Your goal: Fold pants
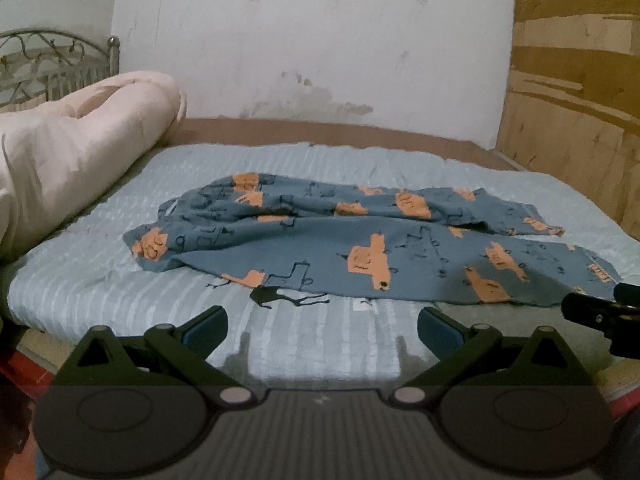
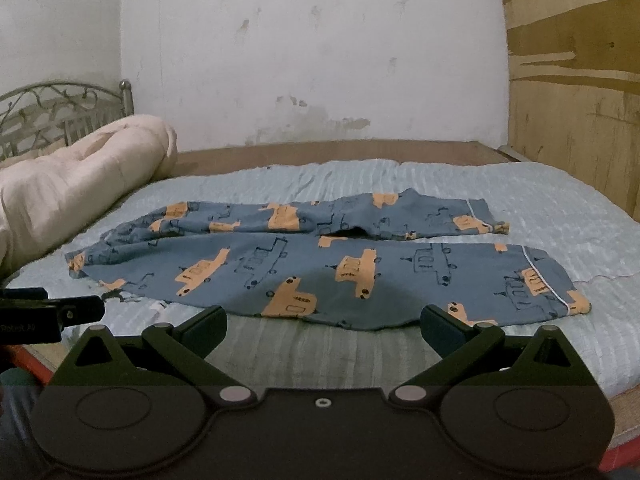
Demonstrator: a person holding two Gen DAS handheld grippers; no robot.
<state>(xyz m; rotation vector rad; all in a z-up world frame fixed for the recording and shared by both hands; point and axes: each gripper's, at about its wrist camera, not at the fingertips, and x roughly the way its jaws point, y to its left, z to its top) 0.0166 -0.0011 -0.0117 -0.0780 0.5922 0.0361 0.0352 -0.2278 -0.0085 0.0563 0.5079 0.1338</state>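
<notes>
- At the far left of the bed, a rolled, cream-pink quilt (image 1: 76, 136) lies along the edge, with the scrolled grey metal headboard (image 1: 52, 60) behind it against the stained white wall (image 1: 312, 40).
- Under everything is a pale blue ribbed bedsheet (image 1: 100, 280), with a strip of brown bed frame (image 1: 320, 130) showing along the wall.
- Near the front edge, the left gripper (image 1: 322, 330) hovers low over the sheet; its black fingers (image 1: 206, 330) with blue pads are spread wide and hold nothing.
- Just beyond it lie the blue-grey pants with orange vehicle prints (image 1: 360, 240), stretched across the middle of the bed, waist end to the left and bunched, both legs running right.
- From the right wrist view, the two legs lie side by side, the far one creased, the near one flatter; white piping marks both cuffs (image 2: 544, 280) at the right end.
- The right gripper (image 2: 324, 330) sits in front of the near leg, its fingers (image 2: 444, 330) also spread apart and empty; the near hem lies right at their tips, though I cannot tell if it touches.
- Each gripper's tip pokes into the other's view at the side.
- At the far right stands a tan plywood panel (image 2: 572, 100).
</notes>
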